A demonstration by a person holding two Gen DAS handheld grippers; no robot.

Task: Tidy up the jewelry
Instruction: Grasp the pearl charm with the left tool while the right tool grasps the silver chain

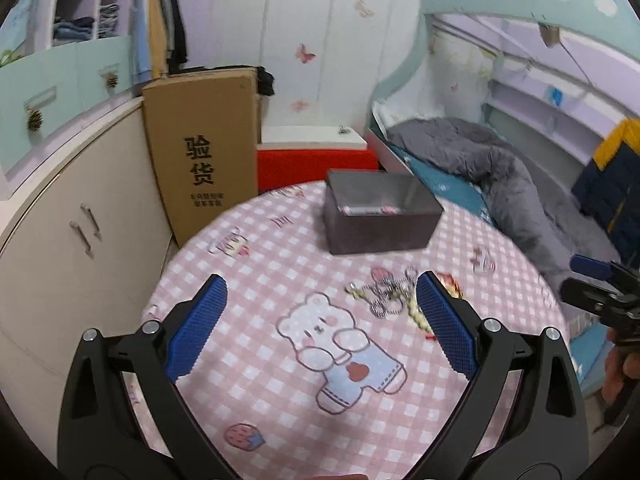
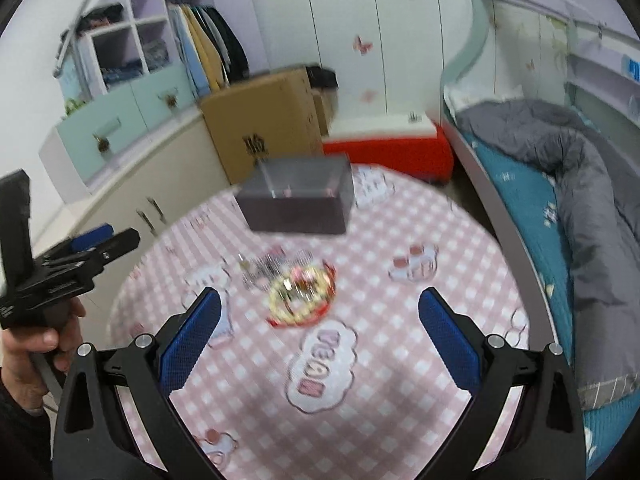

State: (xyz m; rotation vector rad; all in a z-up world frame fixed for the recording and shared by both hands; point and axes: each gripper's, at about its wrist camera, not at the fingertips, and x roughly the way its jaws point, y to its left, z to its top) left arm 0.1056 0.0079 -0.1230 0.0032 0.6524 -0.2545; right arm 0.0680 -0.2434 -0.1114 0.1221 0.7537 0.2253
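Observation:
A dark open box (image 1: 378, 216) (image 2: 298, 202) stands at the far side of a round table with a pink checked cloth (image 1: 280, 360) (image 2: 400, 360). In front of it lies a pile of jewelry: silver chains (image 1: 386, 294) (image 2: 268, 268) and a gold bead bracelet with red parts (image 2: 300, 300) (image 1: 418, 316). My left gripper (image 1: 320, 300) hovers open above the cloth, its right finger just over the pile's edge. My right gripper (image 2: 320, 312) is open too, nothing between its fingers, the bracelet just beyond its tips. Each gripper shows at the edge of the other's view.
A tall cardboard box (image 1: 204, 152) leans against a beige cabinet (image 1: 60, 260) left of the table. A red and white stool (image 1: 316, 156) stands behind. A bed with a grey quilt (image 1: 500, 176) runs along the right. A hand (image 2: 44, 344) holds the left gripper.

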